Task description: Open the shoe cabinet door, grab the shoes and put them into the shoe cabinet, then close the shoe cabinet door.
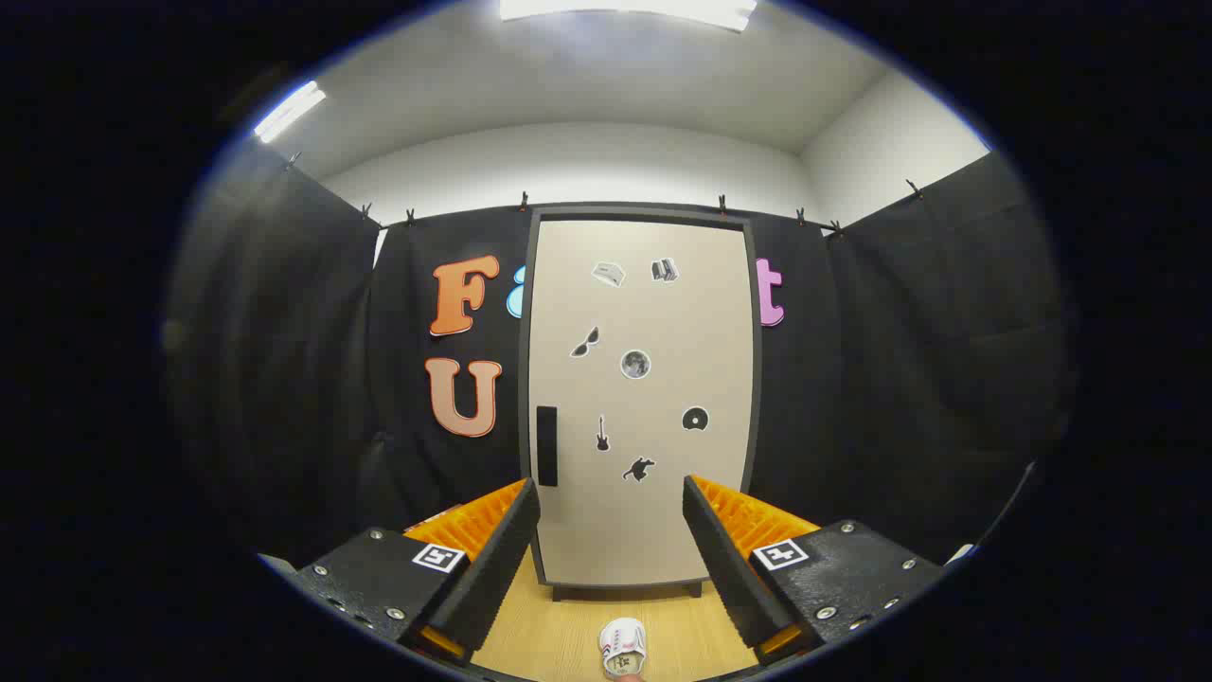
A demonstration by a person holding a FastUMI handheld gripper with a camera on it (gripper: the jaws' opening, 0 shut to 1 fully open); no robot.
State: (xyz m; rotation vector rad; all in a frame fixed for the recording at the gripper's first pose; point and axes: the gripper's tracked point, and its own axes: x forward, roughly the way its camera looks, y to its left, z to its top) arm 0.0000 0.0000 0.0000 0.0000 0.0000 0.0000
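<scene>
The dark handle (546, 445) sits at the left edge of the closed cabinet door (644, 511) (stiff, probably light); pull there. The gripper (611, 530) is spread wide and empty. The soft shoe (622, 648) lies on the floor (559, 635) between its fingers.

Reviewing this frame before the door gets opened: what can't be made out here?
- Inside of the shoe cabinet: hidden in the gripper view by its closed door.
- Stickers on the door: too small to make out in detail.
- Shoe on the floor between the fingers: only its toe end shows, the rest cut off at the view's lower rim; a second shoe cannot be confirmed.
- Gripper: fingers apart, holding nothing.
</scene>
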